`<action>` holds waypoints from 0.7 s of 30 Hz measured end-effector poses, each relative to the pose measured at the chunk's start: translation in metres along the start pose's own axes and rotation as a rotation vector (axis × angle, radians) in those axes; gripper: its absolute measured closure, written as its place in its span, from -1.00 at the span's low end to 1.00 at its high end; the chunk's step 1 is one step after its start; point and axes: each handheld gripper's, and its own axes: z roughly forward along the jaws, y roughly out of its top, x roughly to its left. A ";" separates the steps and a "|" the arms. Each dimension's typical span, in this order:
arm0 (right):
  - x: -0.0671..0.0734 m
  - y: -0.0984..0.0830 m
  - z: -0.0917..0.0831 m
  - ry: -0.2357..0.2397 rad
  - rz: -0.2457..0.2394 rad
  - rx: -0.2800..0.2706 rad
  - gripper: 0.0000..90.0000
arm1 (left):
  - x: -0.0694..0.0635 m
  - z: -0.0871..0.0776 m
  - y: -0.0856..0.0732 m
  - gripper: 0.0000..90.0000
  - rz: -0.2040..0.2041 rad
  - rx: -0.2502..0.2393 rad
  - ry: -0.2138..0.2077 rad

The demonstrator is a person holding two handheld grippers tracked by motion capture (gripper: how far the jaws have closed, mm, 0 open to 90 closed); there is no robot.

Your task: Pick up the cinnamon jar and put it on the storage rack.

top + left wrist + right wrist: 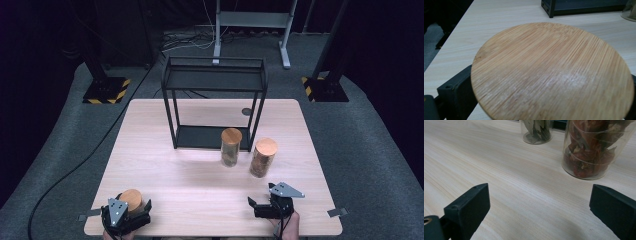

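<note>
A jar with a round bamboo lid (pixel 131 199) (pixel 549 72) stands near the table's front left corner. My left gripper (pixel 127 214) is open, one black finger (pixel 456 92) on each side of the jar below the lid, which hides the contact. My right gripper (pixel 262 200) (pixel 539 207) is open and empty, low over the table at the front right. Ahead of it stand a glass jar of red dried chillies (pixel 263 157) (pixel 594 150) and a jar of bay leaves (pixel 231 147) (pixel 536 131), both with bamboo lids. Behind them is a black two-shelf metal rack (pixel 215 75).
The light wooden table (pixel 165 170) has a small dark round mark (pixel 246 112) at the back right. On the grey floor beyond are stand bases with yellow-black stripes (pixel 106 90) (pixel 325 89), a grey frame (pixel 252 20) and a black cable (pixel 75 165).
</note>
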 end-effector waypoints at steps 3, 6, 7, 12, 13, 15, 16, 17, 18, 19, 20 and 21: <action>0.000 0.000 0.000 -0.003 -0.001 0.000 -0.94 | 0.000 -0.001 0.000 -1.00 -0.006 -0.002 -0.005; 0.001 0.000 0.000 -0.005 -0.003 0.001 -0.94 | 0.001 -0.003 0.000 -1.00 -0.006 -0.011 -0.002; 0.000 0.000 0.000 -0.005 -0.003 0.001 -0.94 | 0.002 -0.004 -0.001 -1.00 -0.009 -0.012 -0.001; 0.001 0.000 0.000 -0.007 -0.002 -0.001 -0.94 | 0.005 -0.005 -0.004 -1.00 -0.013 -0.006 0.004; 0.000 0.000 0.000 -0.007 -0.002 0.000 -0.94 | 0.005 -0.005 -0.004 -1.00 -0.016 -0.009 0.005; 0.000 0.000 0.000 -0.007 -0.001 0.001 -0.94 | 0.005 -0.005 -0.004 -1.00 -0.012 -0.008 0.005; 0.001 0.000 0.000 -0.009 0.000 -0.001 -0.94 | 0.005 -0.005 -0.005 -1.00 -0.011 -0.007 0.004; 0.000 0.000 0.000 -0.010 0.000 -0.002 -0.94 | 0.005 -0.005 -0.005 -1.00 -0.010 -0.007 0.004; 0.000 0.000 0.000 -0.008 0.000 -0.002 -0.94 | 0.005 -0.005 -0.005 -1.00 -0.010 -0.008 0.005; 0.000 0.000 0.000 -0.008 0.001 -0.002 -0.94 | 0.005 -0.005 -0.006 -1.00 -0.008 -0.003 0.006; 0.000 0.000 0.000 -0.008 0.000 -0.003 -0.94 | 0.005 -0.004 -0.007 -1.00 -0.012 -0.003 0.006; 0.000 0.000 0.000 -0.009 0.000 -0.004 -0.94 | 0.005 -0.004 -0.007 -1.00 -0.010 0.000 0.006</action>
